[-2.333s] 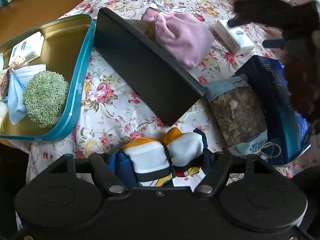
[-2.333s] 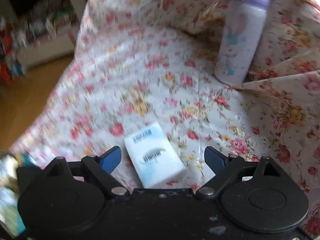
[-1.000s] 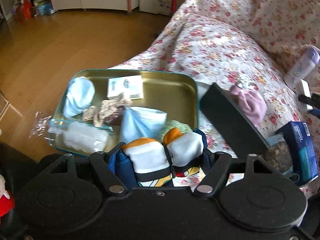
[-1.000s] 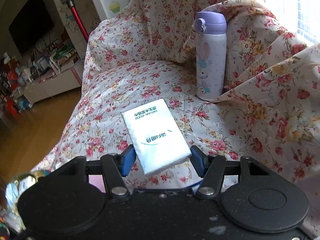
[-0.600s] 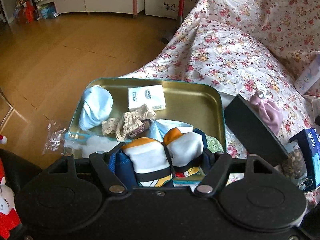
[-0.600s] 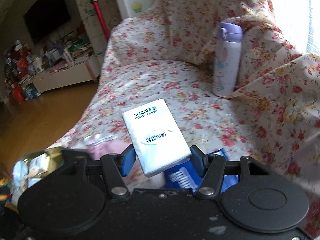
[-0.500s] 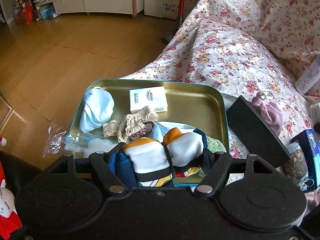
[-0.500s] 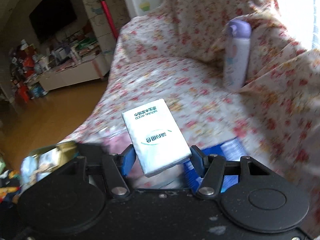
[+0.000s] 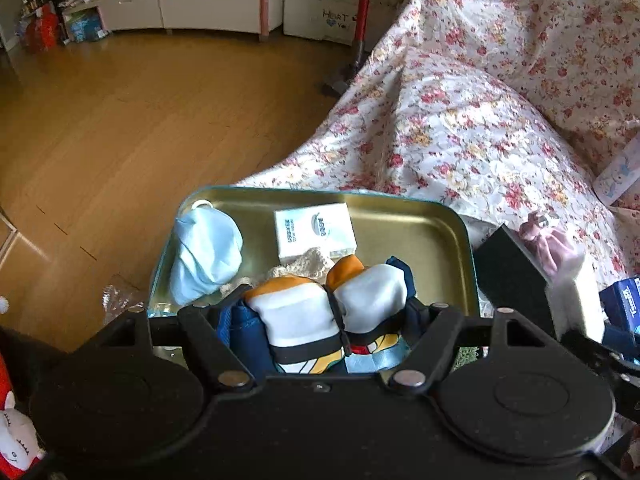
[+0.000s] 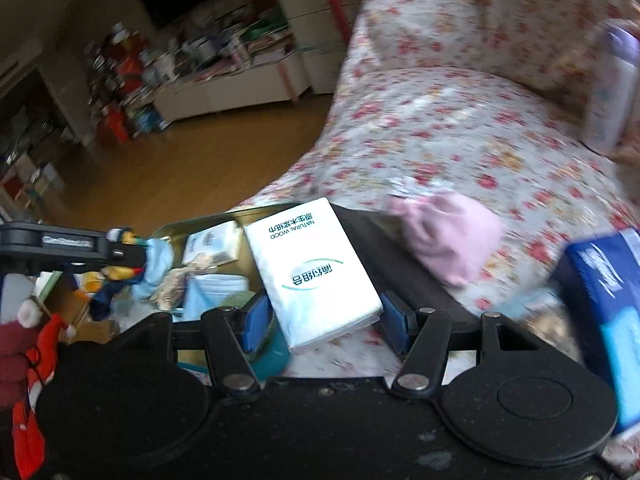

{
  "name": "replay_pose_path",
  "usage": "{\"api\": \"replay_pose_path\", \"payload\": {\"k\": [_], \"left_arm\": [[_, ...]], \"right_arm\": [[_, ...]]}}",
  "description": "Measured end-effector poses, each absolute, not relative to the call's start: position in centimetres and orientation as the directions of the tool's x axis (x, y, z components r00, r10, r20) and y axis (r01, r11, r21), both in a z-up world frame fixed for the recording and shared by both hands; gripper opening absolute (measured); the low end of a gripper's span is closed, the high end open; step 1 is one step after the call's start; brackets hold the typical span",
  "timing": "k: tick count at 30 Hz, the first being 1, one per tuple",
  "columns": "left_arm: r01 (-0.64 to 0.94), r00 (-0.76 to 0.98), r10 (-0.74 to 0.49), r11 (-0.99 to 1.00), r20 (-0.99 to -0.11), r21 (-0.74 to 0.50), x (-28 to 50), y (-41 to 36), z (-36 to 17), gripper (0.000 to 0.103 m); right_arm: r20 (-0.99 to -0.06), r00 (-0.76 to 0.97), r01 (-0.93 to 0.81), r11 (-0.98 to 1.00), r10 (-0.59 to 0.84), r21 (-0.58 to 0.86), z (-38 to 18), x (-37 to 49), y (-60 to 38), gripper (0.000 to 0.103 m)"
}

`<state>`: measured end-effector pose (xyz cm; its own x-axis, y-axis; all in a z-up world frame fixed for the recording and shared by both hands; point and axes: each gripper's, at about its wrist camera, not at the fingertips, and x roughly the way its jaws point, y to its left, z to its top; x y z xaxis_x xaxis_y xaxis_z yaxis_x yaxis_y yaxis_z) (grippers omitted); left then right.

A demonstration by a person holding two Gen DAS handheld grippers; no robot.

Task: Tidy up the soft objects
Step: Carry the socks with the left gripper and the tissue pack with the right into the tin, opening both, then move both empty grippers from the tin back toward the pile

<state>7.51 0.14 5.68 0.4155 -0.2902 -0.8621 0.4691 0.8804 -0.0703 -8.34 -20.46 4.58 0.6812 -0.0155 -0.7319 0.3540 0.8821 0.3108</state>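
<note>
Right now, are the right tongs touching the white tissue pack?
Touching. The right wrist view shows the right tongs closed on the white tissue pack: both blue pads press its sides and it hangs clear of the sofa.

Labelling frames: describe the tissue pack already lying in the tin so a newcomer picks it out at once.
Find the gold-lined tin with the teal rim at the edge of the flowered sofa cover. Near its far wall lies a flat white tissue pack, beside the crumpled pale blue mask. Unlike the soft cloth around it, it is rectangular with printed lettering.

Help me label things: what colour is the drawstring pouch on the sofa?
Pale pink; the pouch shows best in the right wrist view.
</note>
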Motion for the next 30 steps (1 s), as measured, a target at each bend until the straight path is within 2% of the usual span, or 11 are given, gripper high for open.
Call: {"api": "replay_pose_path", "payload": {"k": [10,13,14,16,18,30], "left_arm": [[0.501,0.353,-0.286,0.862,-0.891,-0.078,7.9,0.1,2.8,0.069],[0.508,0.354,-0.290,0.858,-0.889,-0.078,7.8,0.2,2.5,0.075],[0.508,0.354,-0.293,0.858,-0.888,-0.081,7.8,0.3,2.5,0.075],[0.503,0.357,-0.297,0.860,-0.886,-0.086,7.8,0.4,2.4,0.079],[0.502,0.363,-0.306,0.860,-0.880,-0.093,7.7,0.6,2.5,0.082],[0.505,0.369,-0.288,0.861,-0.884,-0.070,6.1,0.1,2.6,0.082]], "right_arm": [[-0.729,0.684,0.288,0.914,0.013,0.286,6.4,-1.5,-18.3,0.059],[-0.725,0.687,0.267,0.916,0.037,0.299,6.3,-0.3,-18.2,0.061],[-0.723,0.689,0.263,0.916,0.041,0.303,6.3,0.1,-18.1,0.068],[-0.725,0.688,0.266,0.917,0.035,0.297,6.2,1.2,-18.0,0.070],[-0.729,0.684,0.269,0.919,0.028,0.288,6.1,1.3,-17.8,0.070],[-0.729,0.684,0.306,0.917,-0.026,0.255,6.4,-2.3,-19.1,0.070]]}}
